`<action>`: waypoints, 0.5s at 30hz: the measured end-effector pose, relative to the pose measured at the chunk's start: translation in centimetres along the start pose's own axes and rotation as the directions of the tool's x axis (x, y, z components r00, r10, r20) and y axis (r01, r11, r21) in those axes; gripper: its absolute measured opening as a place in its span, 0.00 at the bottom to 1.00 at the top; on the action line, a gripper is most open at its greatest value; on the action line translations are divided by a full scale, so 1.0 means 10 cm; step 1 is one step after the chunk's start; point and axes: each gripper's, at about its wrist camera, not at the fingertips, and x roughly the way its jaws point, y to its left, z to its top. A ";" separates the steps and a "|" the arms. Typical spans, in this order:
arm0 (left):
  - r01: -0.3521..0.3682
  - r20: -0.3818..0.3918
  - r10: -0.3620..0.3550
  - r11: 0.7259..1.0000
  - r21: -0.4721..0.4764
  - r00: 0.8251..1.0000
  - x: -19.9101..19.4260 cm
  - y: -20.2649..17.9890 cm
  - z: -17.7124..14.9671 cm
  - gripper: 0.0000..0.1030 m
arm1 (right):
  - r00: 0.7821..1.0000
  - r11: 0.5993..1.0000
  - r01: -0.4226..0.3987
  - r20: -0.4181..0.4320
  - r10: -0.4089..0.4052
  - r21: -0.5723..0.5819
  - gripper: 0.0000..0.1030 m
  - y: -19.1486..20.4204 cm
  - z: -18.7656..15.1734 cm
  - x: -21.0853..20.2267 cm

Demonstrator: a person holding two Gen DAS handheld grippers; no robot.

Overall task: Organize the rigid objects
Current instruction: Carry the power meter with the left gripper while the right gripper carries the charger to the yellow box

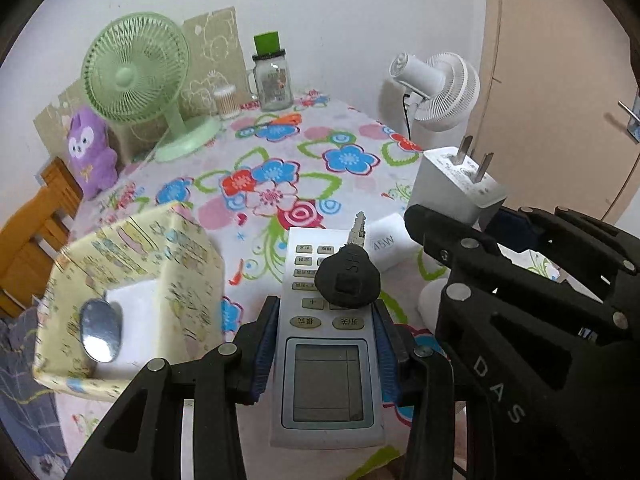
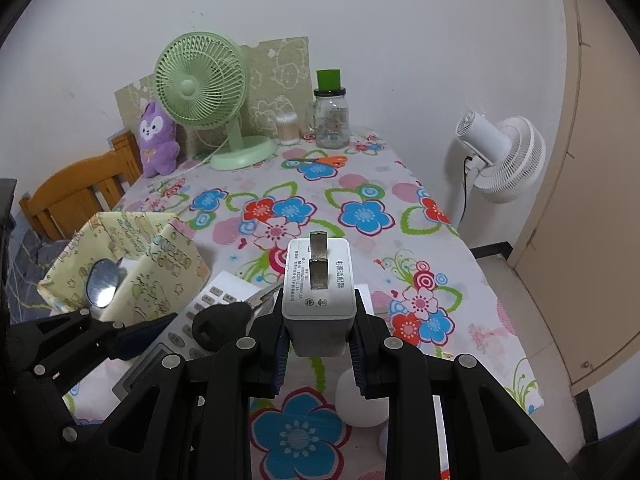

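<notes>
Left gripper (image 1: 326,344): both blue pads clamped on the sides of the remote control (image 1: 326,356), gripped around its middle, display end toward the camera. A car key (image 1: 349,276) lies loose on top of the remote's buttons, blade pointing away. Nothing holds it.

Right gripper (image 2: 319,344): closed on the white charger (image 2: 319,292), 2 prongs pointing away from the camera, body seated between the pads.

Target looks like the yellow patterned box (image 1: 132,280), just left of the remote, open top, small oval mirror (image 1: 100,334) inside. Both held items sit outside it.

Beyond: a second white adapter marked 45W (image 1: 386,246) and a white rounded object (image 2: 362,400) on the floral tablecloth (image 2: 360,216), green fan (image 2: 202,84) and glass jar (image 2: 331,120) at the far end.

Risks, my read:
- Tilt the remote toward the box and the key slides off, possibly off the table.
- Grippers sit close together; moving both toward the box could make them collide.
- Dropping the charger or remote on the mirror may crack it.
</notes>
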 end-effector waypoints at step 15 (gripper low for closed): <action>0.025 0.068 -0.025 1.000 -0.005 0.997 -0.22 0.12 0.18 0.44 | 0.997 0.998 -0.058 0.048 0.058 -0.018 0.28 0.13 0.25 -0.24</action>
